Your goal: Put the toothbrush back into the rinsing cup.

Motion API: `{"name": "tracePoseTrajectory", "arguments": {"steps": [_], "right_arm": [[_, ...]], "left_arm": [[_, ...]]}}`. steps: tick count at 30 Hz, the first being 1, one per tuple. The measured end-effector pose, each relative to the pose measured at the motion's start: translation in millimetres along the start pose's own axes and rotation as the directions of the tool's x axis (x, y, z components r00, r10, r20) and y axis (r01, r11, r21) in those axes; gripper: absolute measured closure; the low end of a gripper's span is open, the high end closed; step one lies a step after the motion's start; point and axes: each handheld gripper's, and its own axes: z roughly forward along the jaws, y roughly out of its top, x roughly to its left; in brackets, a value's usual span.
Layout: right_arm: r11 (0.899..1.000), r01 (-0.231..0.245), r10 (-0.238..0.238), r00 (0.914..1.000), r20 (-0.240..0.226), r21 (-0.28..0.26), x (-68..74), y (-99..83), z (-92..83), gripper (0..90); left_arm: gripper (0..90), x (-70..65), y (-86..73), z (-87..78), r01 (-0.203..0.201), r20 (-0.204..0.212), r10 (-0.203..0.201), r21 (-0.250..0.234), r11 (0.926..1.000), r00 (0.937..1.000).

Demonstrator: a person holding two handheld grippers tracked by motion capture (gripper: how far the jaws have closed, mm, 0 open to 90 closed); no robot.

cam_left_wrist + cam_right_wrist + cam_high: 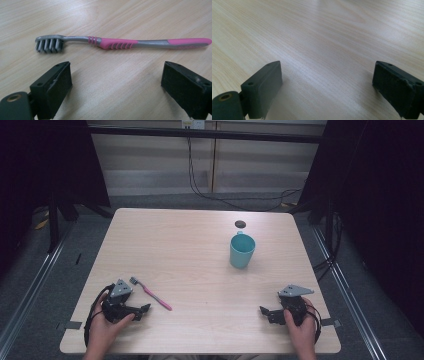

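Observation:
A pink and grey toothbrush lies flat on the wooden table, bristle head toward the far left. In the left gripper view the toothbrush lies crosswise just beyond my left gripper, whose jaws stand wide apart with bare wood between them. From above, my left gripper rests near the front left edge, held by a hand. My right gripper rests at the front right, also hand-held. Its jaws gape open over bare table in the right gripper view. A teal cup stands upright at the right of the middle.
A small dark round spot sits on the table behind the cup. Black cables hang by the wall beyond the far edge. Dark frames stand on both sides of the table.

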Motion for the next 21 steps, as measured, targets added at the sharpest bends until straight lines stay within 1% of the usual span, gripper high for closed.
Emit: {"name": "tracePoseTrajectory", "arguments": {"steps": [4,5,6,7,9,10,11,12,13,14,15,16,17,18,19,21], "right_arm": [[1.0,0.0,0.0,1.0,0.0,0.0,0.0,0.0,0.0,8.5],[1.0,0.001,-0.001,1.0,0.0,0.0,-0.1,0.0,0.0,8.5],[1.0,0.0,0.0,1.0,0.0,0.0,-0.1,0.0,0.0,8.5],[1.0,0.0,0.0,1.0,0.0,0.0,-0.1,0.0,0.0,8.5],[1.0,0.001,-0.001,1.0,0.0,0.0,-0.1,0.0,0.0,8.5],[1.0,0.0,0.0,1.0,0.0,0.0,-0.1,0.0,0.0,8.5],[1.0,-0.001,0.001,1.0,0.0,-0.001,0.0,0.0,0.0,8.5],[1.0,0.0,0.0,1.0,0.0,0.0,0.0,0.0,0.0,8.5],[1.0,0.0,0.0,1.0,0.0,0.0,-0.1,0.0,0.0,8.5],[1.0,0.0,0.0,1.0,0.0,0.0,0.0,0.0,0.0,8.5],[1.0,0.0,0.0,1.0,0.0,0.0,0.0,0.0,0.0,8.5],[1.0,0.0,0.0,1.0,0.0,0.0,0.0,0.0,0.0,8.5],[1.0,0.0,0.0,1.0,0.0,0.0,-0.1,0.0,0.0,8.5],[1.0,0.0,0.0,1.0,0.0,0.0,0.0,0.0,0.0,8.5],[1.0,0.0,0.0,1.0,0.0,0.0,-0.1,0.0,0.0,8.5],[1.0,0.001,-0.001,1.0,0.0,0.0,-0.1,0.0,0.0,8.5]], "left_arm": [[8.8,-1.2,0.7,0.2,0.004,-0.013,-0.004,0.005,1.0,0.9999],[8.8,-2.1,0.8,0.5,0.013,-0.015,-0.013,0.004,0.9999,0.9998],[8.7,-2.3,1.4,0.8,0.014,-0.017,-0.014,0.005,0.9999,0.9998],[8.8,-2.6,2.2,0.9,0.022,-0.017,-0.022,0.01,0.9997,0.9996],[10.4,-2.1,7.4,0.2,0.041,-0.02,-0.04,0.043,0.9982,0.999],[13.6,-1.6,9.4,-0.3,0.058,-0.014,-0.058,0.045,0.9973,0.9982],[18.3,-0.3,12.6,-1.3,0.098,0.007,-0.099,0.053,0.9937,0.9951],[19.4,0.8,14.7,-1.6,0.127,0.018,-0.128,0.066,0.9897,0.9915],[19.4,1.3,16.1,-1.7,0.141,0.019,-0.143,0.074,0.9872,0.9896],[19.7,2.1,17.9,-1.2,0.157,0.011,-0.158,0.082,0.9842,0.9873],[19.7,3.2,18.9,-1.5,0.155,0.007,-0.157,0.094,0.9834,0.9876],[19.7,4.3,20.4,-1.5,0.164,0.005,-0.166,0.099,0.9814,0.9862],[19.7,5.3,22.3,-1.3,0.177,0.006,-0.179,0.112,0.9779,0.9839],[19.9,6.6,23.8,-1.1,0.182,0.007,-0.184,0.125,0.9753,0.9828],[20.5,7.3,25.3,-0.7,0.196,0.006,-0.199,0.135,0.9713,0.98],[20.7,8.6,27.9,0.7,0.207,0.0,-0.209,0.145,0.9675,0.9778]]}}
